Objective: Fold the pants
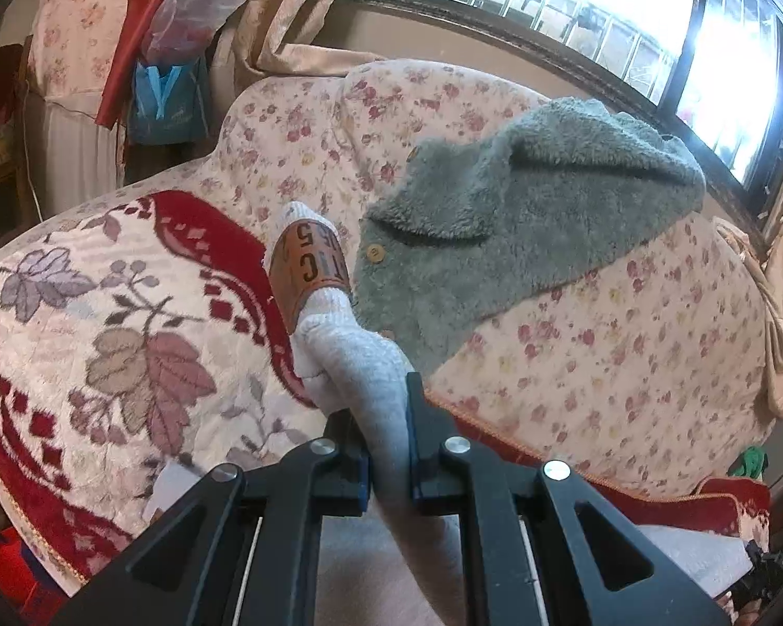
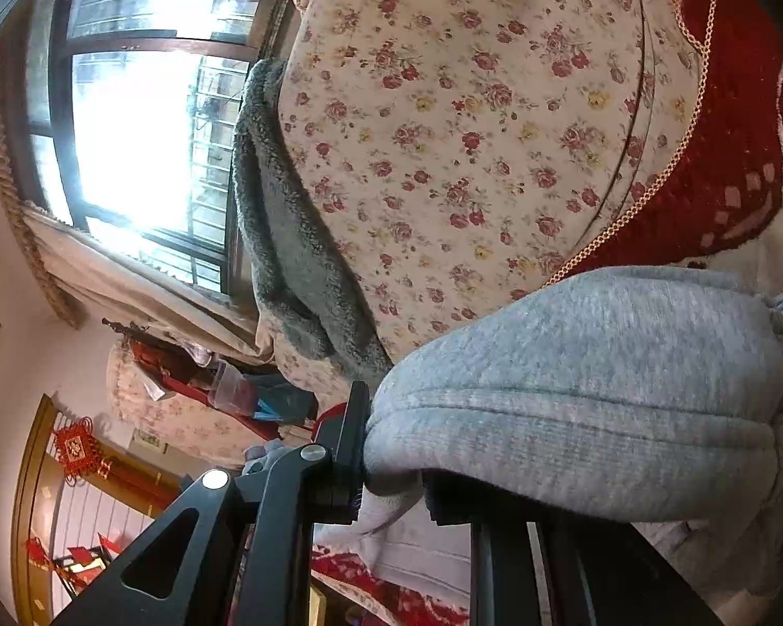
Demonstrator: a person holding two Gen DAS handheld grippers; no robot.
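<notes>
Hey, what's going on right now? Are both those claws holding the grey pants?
Left claw shut on grey pants, brown patch showing. Right claw shut on the same pants, bunched and lifted over the sofa. Green fleece jacket draped on the sofa back, nearby.

We are seeing a floral-covered sofa (image 1: 496,120) filling mid-frame, a red patterned blanket (image 1: 130,313) lying lower left, a grey fleece garment (image 1: 522,198) draping its back. A barred window (image 1: 600,15) is glaring upper right; beige curtains (image 1: 287,15) are hanging upper centre.
</notes>
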